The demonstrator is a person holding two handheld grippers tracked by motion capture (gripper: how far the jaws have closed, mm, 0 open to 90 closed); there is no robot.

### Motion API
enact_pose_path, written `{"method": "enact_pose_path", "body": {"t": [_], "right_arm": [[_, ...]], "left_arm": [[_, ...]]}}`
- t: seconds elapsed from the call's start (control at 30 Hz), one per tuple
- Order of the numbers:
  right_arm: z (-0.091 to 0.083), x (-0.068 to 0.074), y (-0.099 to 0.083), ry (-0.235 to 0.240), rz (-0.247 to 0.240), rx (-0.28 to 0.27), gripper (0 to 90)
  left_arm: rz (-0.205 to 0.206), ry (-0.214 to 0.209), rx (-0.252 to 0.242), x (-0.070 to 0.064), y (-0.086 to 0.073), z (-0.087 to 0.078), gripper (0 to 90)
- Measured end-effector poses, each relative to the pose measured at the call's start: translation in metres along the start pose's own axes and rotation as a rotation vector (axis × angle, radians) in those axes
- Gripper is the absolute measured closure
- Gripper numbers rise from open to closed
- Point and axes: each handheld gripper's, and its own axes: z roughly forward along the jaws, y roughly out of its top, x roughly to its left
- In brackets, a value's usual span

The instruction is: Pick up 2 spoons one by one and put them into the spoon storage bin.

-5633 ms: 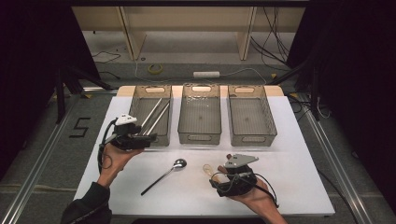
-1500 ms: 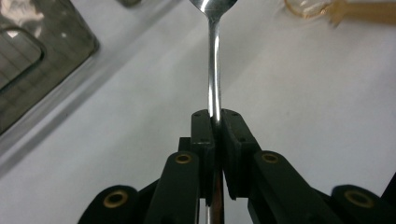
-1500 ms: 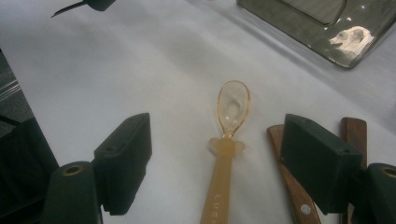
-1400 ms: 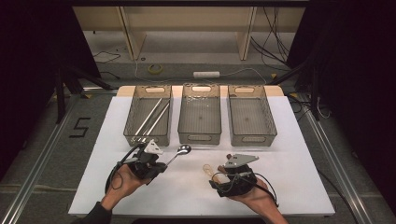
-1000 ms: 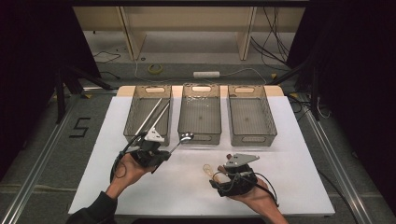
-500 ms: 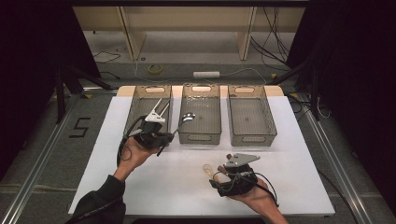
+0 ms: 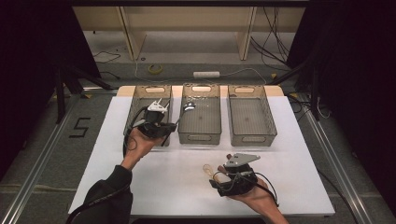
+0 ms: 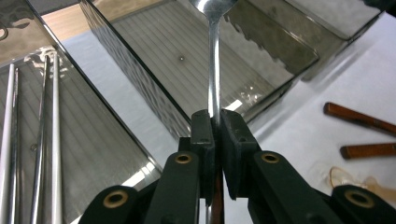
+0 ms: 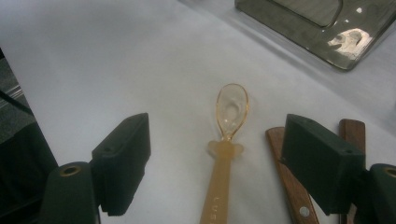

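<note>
My left gripper (image 7: pixel 168 128) (image 8: pixel 214 122) is shut on the handle of a metal spoon (image 8: pixel 214 70). It holds the spoon above the table, with the spoon's bowl (image 7: pixel 189 106) over the near left part of the middle bin (image 7: pixel 201 136). My right gripper (image 7: pixel 220 176) (image 9: pixel 222 158) rests low at the front of the table and is open. An amber plastic spoon (image 9: pixel 232 108) (image 7: pixel 208 169) lies flat on the white table between its jaws. Two wooden handles (image 9: pixel 288 186) lie beside the right jaw.
Three clear grey bins stand in a row at the back. The left bin (image 7: pixel 140 100) holds long metal rods (image 8: pixel 52 140). Nothing shows inside the right bin (image 7: pixel 252 139). The left gripper view also catches the wooden handles (image 8: pixel 357 119) off to the right. White table (image 7: pixel 177 186) spreads in front.
The left gripper took the metal spoon off the table and carried it up and away, from mid-table to over the middle bin. The right gripper stayed put.
</note>
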Motion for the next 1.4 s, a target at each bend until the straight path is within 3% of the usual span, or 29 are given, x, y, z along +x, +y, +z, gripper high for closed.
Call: {"method": "enact_pose_path", "body": {"t": [0.53, 0.97, 1.4], "right_arm": [[0.0, 0.0, 0.0, 0.004, -0.008, 0.005, 24.9], [0.0, 0.0, 0.0, 0.007, -0.012, 0.003, 25.0], [0.0, 0.001, 0.0, 0.012, -0.017, 0.003, 25.0]], "left_arm": [[-0.048, 0.016, -0.023, 0.005, 0.025, 0.022, 83.2], [-0.053, 0.033, -0.042, 0.007, 0.044, 0.043, 83.2], [-0.056, 0.037, -0.028, 0.007, 0.054, 0.061, 83.2]]}}
